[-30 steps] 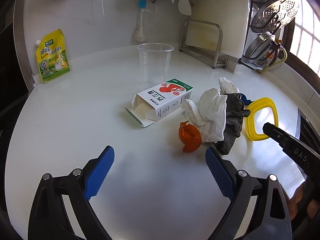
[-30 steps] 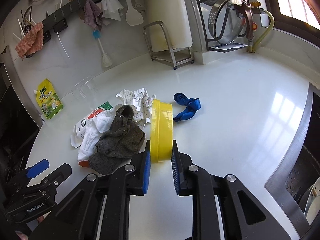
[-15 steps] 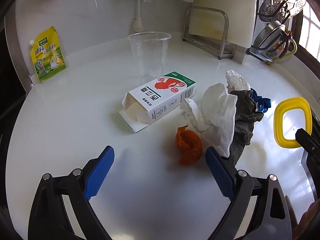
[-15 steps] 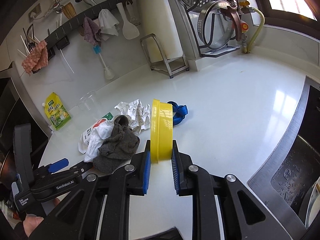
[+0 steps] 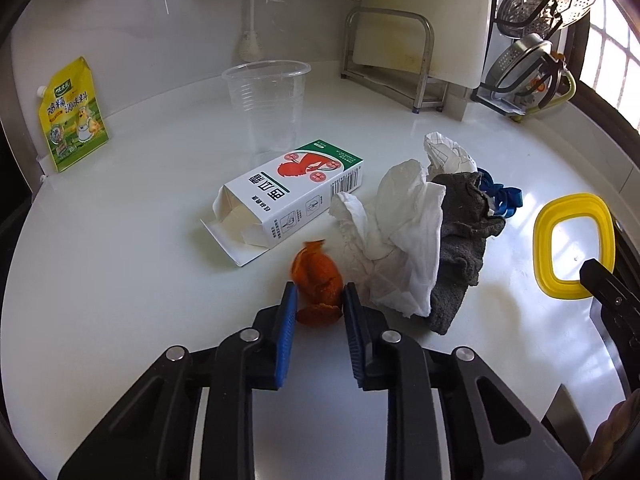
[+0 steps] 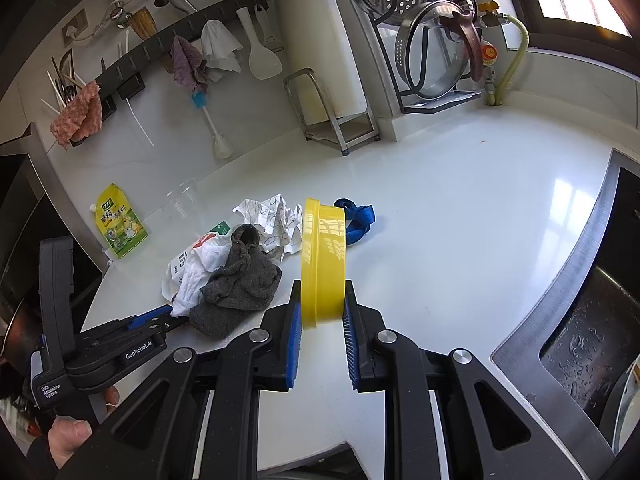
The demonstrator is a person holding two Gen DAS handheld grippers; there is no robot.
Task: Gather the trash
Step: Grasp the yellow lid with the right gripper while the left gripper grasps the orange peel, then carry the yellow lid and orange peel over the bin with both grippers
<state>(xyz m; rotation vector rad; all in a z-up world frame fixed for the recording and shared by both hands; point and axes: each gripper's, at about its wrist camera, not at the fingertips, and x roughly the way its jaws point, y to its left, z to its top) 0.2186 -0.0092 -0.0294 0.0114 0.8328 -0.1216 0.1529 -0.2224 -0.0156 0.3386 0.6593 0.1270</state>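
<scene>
An orange peel (image 5: 316, 274) lies on the white counter (image 5: 120, 280). My left gripper (image 5: 319, 304) is closing on it, and both blue pads touch its sides. Behind it are an open white carton (image 5: 288, 196), a white tissue (image 5: 400, 232), a grey cloth (image 5: 460, 232), crumpled paper (image 5: 444, 152) and a blue strap (image 5: 500, 196). My right gripper (image 6: 320, 304) is shut on a yellow ring-shaped lid (image 6: 324, 248) and holds it on edge above the counter, right of the pile. From the left wrist view, the lid (image 5: 544, 216) shows at the far right.
A clear plastic cup (image 5: 266, 104) stands behind the carton. A yellow pouch (image 5: 72, 116) leans on the back left wall. A metal rack with a cutting board (image 5: 388, 64) stands at the back. A steel sink (image 6: 592, 320) opens at the right. A hand (image 6: 68, 436) holds the left gripper.
My left gripper's jaws went from wide open to closed around the orange peel. The right gripper carried the yellow lid a little up and away from the pile.
</scene>
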